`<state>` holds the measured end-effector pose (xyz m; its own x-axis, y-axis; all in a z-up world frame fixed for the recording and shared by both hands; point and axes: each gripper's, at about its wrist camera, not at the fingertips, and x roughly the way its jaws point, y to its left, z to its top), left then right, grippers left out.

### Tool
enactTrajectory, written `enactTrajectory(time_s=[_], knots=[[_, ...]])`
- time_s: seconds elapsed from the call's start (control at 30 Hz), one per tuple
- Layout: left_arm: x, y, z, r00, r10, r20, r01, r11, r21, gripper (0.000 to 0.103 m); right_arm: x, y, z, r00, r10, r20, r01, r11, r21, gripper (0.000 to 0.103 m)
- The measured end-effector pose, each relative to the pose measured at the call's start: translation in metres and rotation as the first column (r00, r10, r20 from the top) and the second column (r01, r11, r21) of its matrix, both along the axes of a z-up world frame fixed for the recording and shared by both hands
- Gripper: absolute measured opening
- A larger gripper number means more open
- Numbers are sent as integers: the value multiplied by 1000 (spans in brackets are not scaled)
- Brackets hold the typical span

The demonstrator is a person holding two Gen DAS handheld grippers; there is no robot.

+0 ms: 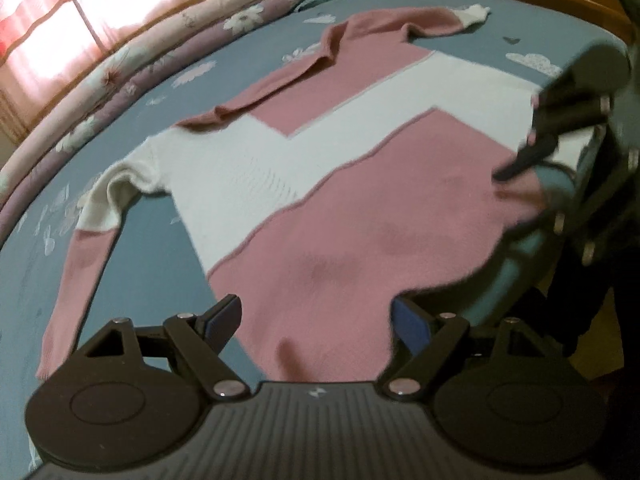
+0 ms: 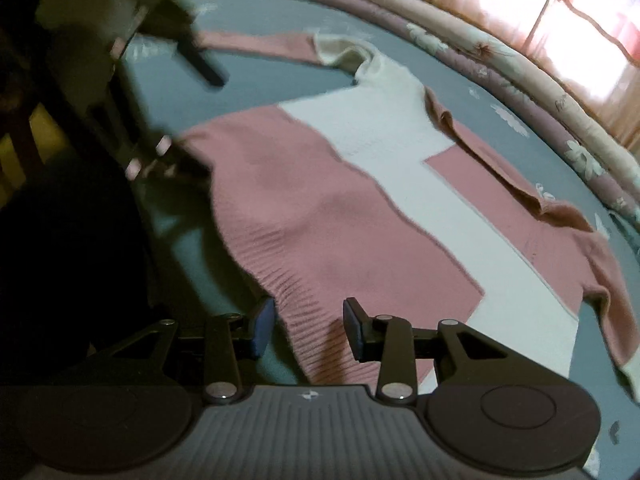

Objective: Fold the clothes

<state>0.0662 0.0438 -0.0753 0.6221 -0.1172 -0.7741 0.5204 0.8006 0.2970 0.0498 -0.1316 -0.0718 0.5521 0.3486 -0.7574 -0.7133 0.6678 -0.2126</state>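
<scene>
Lay flat on the bed (image 1: pixel 248 80): a pink-and-white sweater (image 1: pixel 320 184), spread ahead of both sets of jaws, hem nearest them, collar and sleeves farthest. Left gripper (image 1: pixel 316 320) held released, jaws wide apart over the pink hem, cloth passing between the blue pads (image 1: pixel 224 316) without being pinched, as far as could be told. Beyond the left jaws, a white diagonal band across the chest, then a pink panel and folded collar; off to their left side, one sleeve (image 1: pixel 80 264) stretched toward the near bed edge, white at the shoulder, pink lower. Off to their right, the right gripper (image 1: pixel 520 160) seen blurred at the sweater's side edge. Right gripper (image 2: pixel 308 328) held partly parted, ribbed hem lying in the gap between its jaws; whether the pads pressed the cloth could not be told. Ahead of the right jaws, the same white band and pink body; far beyond, the other sleeve (image 2: pixel 260 44) running across the bed. To their left, the left gripper (image 2: pixel 192 168) blurred above the sheet. Far right of the right jaws, a rolled floral quilt (image 2: pixel 520 76) along the bed's edge beneath a bright curtain (image 2: pixel 560 8).
</scene>
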Motion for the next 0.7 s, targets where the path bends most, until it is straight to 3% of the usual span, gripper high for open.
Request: enactTrajectory(time_s=[0.1, 0.3, 0.37, 0.4, 0.43, 0.57, 0.7], knots=[[2, 11, -5, 999, 33, -24, -34, 999, -17, 83, 12, -12, 10, 999, -42, -14, 43, 998, 52, 42], [9, 16, -8, 998, 57, -35, -59, 997, -46, 83, 27, -15, 7, 998, -59, -29, 60, 997, 48, 41], [9, 15, -8, 998, 47, -35, -49, 998, -44, 83, 27, -16, 7, 998, -38, -41, 41, 998, 55, 27], [9, 14, -8, 999, 43, -33, -45, 998, -44, 83, 27, -16, 6, 999, -28, -46, 31, 998, 58, 11], [9, 15, -8, 999, 47, -22, -48, 998, -42, 83, 27, -16, 6, 999, -18, -52, 21, 998, 62, 6], [22, 21, -7, 994, 110, -8, -111, 992, -57, 83, 38, -19, 8, 997, -55, -50, 59, 995, 80, 4], [37, 26, -10, 981, 194, -6, -194, 979, -57, 82, 66, -24, -1, 977, -209, -41, 211, 975, 74, 3]])
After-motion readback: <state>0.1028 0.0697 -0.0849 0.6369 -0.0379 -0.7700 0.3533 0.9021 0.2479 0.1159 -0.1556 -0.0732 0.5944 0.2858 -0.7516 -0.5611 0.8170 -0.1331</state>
